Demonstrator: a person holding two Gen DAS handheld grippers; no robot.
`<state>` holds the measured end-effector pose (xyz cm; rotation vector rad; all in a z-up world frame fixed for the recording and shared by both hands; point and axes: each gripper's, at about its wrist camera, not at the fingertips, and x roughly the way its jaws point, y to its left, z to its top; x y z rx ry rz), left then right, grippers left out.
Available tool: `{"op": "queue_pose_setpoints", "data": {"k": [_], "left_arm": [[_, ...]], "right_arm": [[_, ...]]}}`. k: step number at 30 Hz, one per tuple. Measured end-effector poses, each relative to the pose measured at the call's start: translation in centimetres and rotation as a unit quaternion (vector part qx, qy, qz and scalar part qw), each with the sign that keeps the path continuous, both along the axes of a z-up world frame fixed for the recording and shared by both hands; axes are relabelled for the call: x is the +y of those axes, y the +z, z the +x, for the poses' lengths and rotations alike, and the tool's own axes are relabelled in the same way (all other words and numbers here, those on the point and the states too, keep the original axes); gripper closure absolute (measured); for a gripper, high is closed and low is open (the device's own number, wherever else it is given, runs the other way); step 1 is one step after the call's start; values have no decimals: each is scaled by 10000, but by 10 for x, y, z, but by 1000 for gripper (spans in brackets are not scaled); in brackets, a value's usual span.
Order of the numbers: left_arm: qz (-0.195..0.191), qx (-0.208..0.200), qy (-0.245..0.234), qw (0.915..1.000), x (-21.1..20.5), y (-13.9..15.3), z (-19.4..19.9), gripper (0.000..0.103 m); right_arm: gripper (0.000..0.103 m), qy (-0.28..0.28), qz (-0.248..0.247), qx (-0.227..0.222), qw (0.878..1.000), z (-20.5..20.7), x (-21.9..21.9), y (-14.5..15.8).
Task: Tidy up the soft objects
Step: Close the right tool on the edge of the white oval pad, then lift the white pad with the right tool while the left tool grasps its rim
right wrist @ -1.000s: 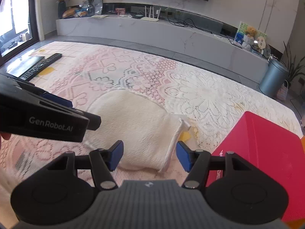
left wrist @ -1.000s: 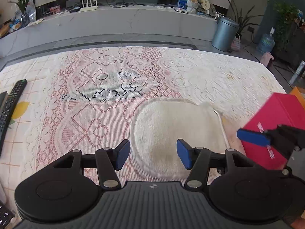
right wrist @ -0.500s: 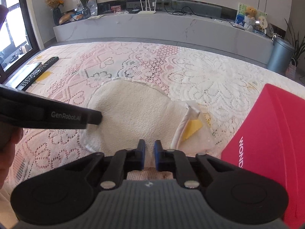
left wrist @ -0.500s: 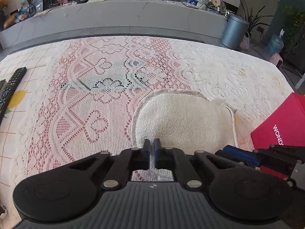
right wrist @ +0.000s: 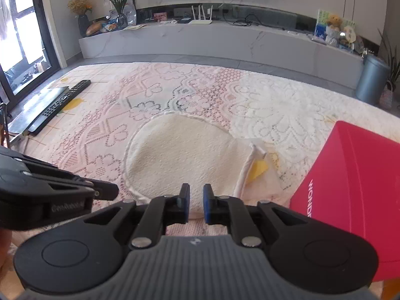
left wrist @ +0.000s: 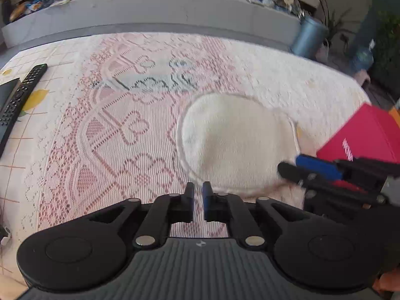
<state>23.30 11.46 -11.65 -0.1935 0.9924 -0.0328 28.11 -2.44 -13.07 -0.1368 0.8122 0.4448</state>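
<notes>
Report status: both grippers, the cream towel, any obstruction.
Left gripper and right gripper narrow, jaws opening, over near edge of round cream terry towel; grip unclear. Towel flat on lace tablecloth. Red cardboard box close on its right.

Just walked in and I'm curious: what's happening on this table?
A person holds a gripper in each hand over a cream cloth lying on the lace tablecloth. The left gripper and right gripper both sit at the cloth's near edge, their jaws easing open, the edge between them. A red box stands to the right.
</notes>
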Motion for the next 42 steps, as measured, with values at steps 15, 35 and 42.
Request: {"op": "queue_pose_setpoints", "data": {"k": [15,35,42], "left_arm": [[-202,-82,251,9994,4,-4,9,40],[-403,190,824,9956,16,-2,-29,23],[-417,573,804,9942,20,-20,-18,23]], "right_arm": [[96,170,80,176,9997,24,7,-18],[80,283,197,358,9988,-26,-9,8],[91,292,297,719,9965,-17,-4,-16]]}}
